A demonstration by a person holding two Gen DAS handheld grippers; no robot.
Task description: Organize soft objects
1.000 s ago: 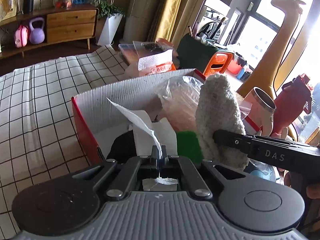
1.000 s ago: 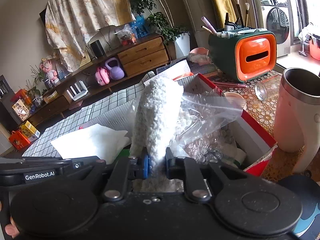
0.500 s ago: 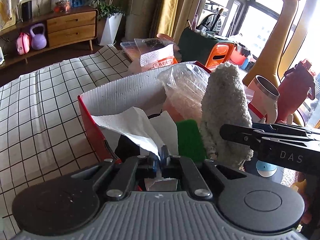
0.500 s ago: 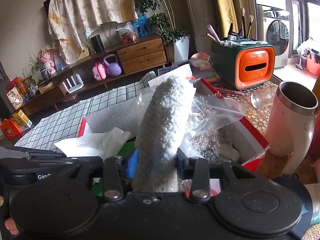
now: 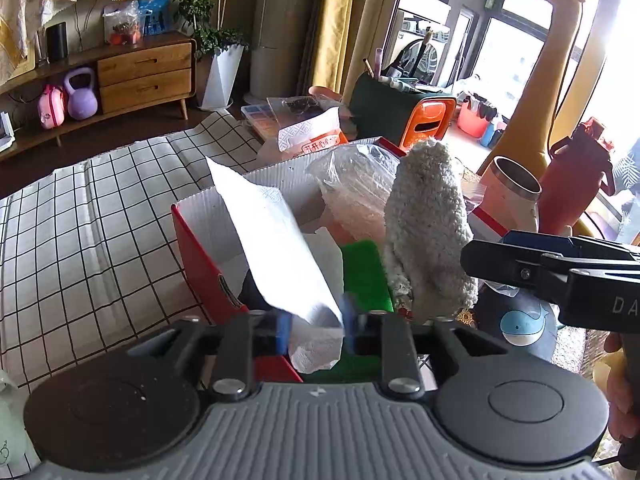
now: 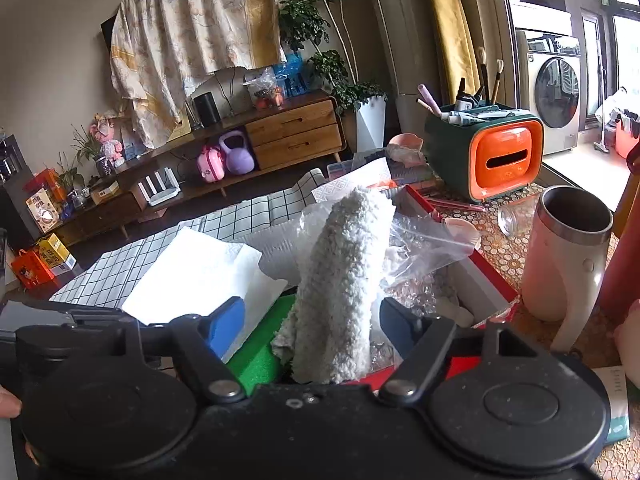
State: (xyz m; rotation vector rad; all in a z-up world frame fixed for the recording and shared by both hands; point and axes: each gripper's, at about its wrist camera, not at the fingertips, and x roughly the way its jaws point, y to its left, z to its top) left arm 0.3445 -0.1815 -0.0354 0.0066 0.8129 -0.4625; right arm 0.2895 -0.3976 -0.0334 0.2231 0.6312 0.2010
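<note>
A red box [image 5: 192, 248] with white corrugated walls holds the soft things. A white paper towel [image 5: 276, 236] stands out of it between the blue pads of my left gripper [image 5: 317, 325], whose jaws are opening and no longer pinch it. Beside it lie a green sponge [image 5: 364, 272] and a crinkled plastic bag [image 5: 356, 188]. A fuzzy white rolled cloth [image 6: 344, 276] stands upright in the box [image 6: 492, 280] between the fingers of my right gripper [image 6: 312, 326]. Those jaws are opening too, with a gap on each side of the cloth.
A pink steel-lined cup [image 6: 568, 252] and a red bottle [image 5: 572, 188] stand just right of the box. A green and orange organizer [image 6: 484, 152] sits behind it. A checked cloth [image 5: 80, 240] covers the surface to the left.
Both grippers went from shut to open, letting go of the paper towel and the rolled cloth, and both drew back and up a little. The paper towel has spread out.
</note>
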